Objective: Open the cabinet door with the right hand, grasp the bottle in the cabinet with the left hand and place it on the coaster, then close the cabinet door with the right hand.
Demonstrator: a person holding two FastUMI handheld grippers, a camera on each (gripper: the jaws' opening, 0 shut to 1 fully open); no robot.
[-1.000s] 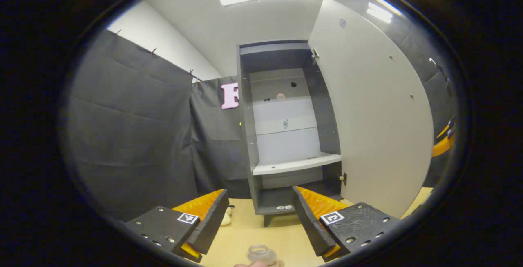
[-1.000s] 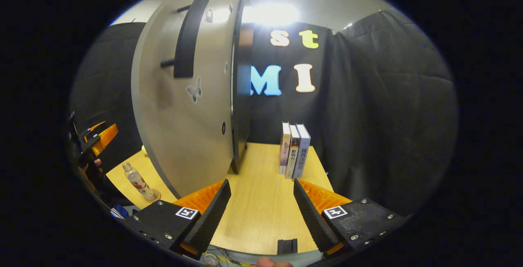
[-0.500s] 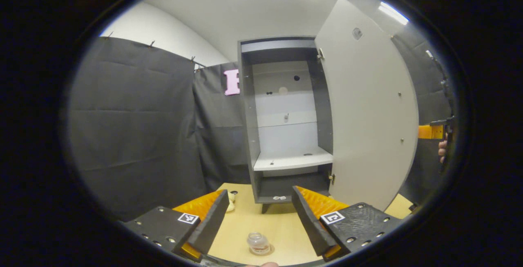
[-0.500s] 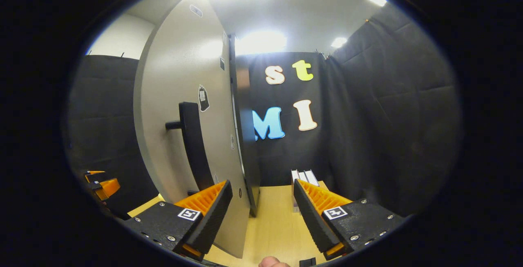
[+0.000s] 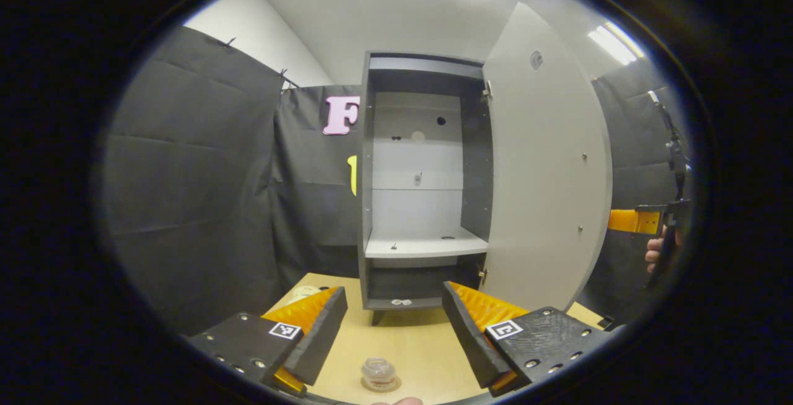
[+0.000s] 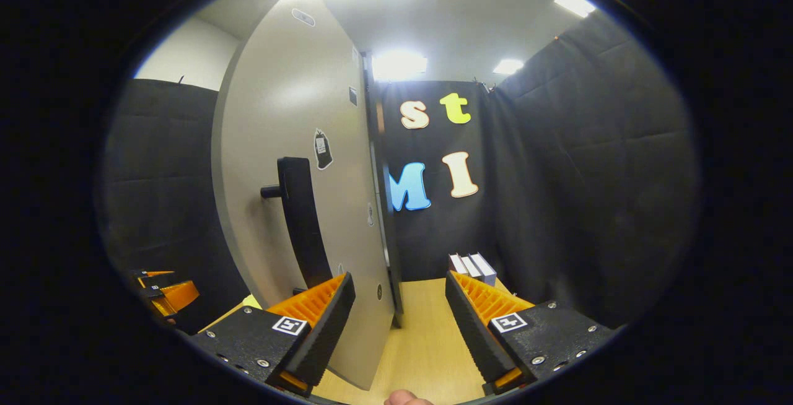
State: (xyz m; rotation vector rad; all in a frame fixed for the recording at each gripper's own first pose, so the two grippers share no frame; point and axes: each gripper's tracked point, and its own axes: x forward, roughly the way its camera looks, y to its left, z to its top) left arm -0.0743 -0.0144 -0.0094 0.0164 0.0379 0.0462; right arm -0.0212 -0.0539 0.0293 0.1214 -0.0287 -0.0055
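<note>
A tall cabinet (image 5: 421,182) stands at the back of a light wooden table (image 5: 421,343), and everything here is placed relative to it. Its door (image 5: 545,163) is swung wide open, hinged on the cabinet's right side, so the inside is exposed: a pale back panel, one white shelf (image 5: 424,246) partway up, and a dark lower compartment below it. In the left gripper view, the left gripper (image 5: 393,337) sits low in front of the cabinet, above the table, with its two fingers spread wide apart and nothing between them. The bottle (image 5: 379,373) stands upright on the table in front of the cabinet, well out from its base, seen from above between the left gripper's fingers but not touched by them. It rests on a round coaster (image 5: 380,384) whose rim just peeks out beneath it. Past the free edge of the open door, the right gripper (image 5: 632,220) appears far off, gripped by a hand (image 5: 657,255). In the right gripper view, the right gripper (image 6: 396,324) faces the outer face of the door (image 6: 303,176), which carries a long dark vertical handle (image 6: 300,219). Its fingers are spread wide and empty; the handle is just beyond one finger, and whether they touch cannot be told. Three books (image 6: 474,265) stand upright on the table to the right of the cabinet, against the booth wall.
</note>
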